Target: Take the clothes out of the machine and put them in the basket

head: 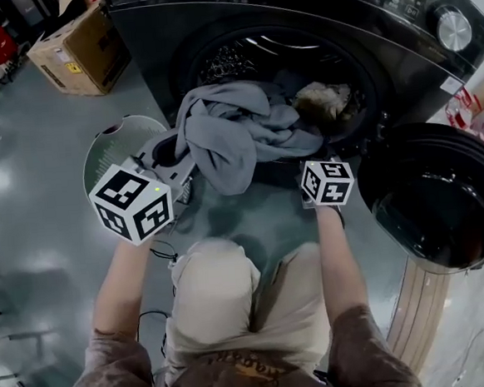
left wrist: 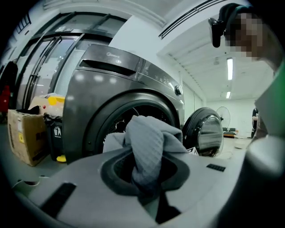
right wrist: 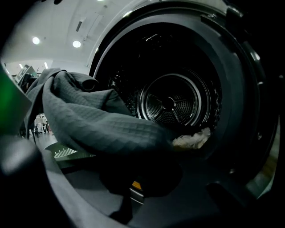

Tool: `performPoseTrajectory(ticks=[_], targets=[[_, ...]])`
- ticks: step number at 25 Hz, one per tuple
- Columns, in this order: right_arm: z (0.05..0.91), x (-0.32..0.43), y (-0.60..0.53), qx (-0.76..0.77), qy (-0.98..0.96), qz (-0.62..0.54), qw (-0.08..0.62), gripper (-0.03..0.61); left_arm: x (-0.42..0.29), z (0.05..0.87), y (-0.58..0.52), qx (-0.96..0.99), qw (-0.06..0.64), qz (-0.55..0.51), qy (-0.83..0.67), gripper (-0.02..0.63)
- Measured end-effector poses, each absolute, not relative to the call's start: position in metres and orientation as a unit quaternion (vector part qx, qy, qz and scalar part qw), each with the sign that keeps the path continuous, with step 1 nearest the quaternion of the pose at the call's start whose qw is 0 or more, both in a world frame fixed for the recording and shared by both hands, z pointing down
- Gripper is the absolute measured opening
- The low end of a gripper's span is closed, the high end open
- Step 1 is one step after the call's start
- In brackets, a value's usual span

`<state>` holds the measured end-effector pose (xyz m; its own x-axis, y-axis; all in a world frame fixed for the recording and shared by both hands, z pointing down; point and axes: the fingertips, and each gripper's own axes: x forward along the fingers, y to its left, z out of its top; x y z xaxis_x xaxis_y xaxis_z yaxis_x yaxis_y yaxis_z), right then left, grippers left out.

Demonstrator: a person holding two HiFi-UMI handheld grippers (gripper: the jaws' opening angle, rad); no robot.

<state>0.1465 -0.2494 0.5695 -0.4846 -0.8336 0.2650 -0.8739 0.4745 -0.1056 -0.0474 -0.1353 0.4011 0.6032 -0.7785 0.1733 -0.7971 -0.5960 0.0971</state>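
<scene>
A grey quilted garment (head: 237,130) hangs out of the dark washing machine's (head: 211,15) round opening. My left gripper (head: 172,152) is shut on one end of it, and in the left gripper view the cloth (left wrist: 147,147) bunches up out of the closed jaws (left wrist: 149,187). My right gripper (head: 314,156) is at the garment's other end, by the opening's lower rim. Its jaws (right wrist: 133,187) are shut, and a fold of the garment (right wrist: 102,124) lies across them; I cannot see whether cloth is pinched. A beige cloth (head: 322,100) (right wrist: 191,140) lies inside the drum (right wrist: 171,104).
The machine's round door (head: 434,198) (left wrist: 205,131) stands open at the right. A pale green round basket (head: 109,149) sits on the floor under my left gripper. A cardboard box (head: 76,51) (left wrist: 26,136) stands left of the machine. The person's knees (head: 233,298) are just below the grippers.
</scene>
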Motion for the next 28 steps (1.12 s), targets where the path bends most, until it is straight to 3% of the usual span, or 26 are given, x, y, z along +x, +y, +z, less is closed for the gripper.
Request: performPoseTrajectory(ticks=[23, 28], targets=[[0.525, 0.106, -0.272, 0.475, -0.868, 0.081, 0.124, -0.003, -0.189, 0.339, -0.082, 0.834, 0.115, -0.051, -0.537, 0.069], [0.534, 0.106, -0.291, 0.486, -0.858, 0.078, 0.148, 0.232, -0.192, 0.333, -0.079, 0.834, 0.105, -0.044, -0.539, 0.069]])
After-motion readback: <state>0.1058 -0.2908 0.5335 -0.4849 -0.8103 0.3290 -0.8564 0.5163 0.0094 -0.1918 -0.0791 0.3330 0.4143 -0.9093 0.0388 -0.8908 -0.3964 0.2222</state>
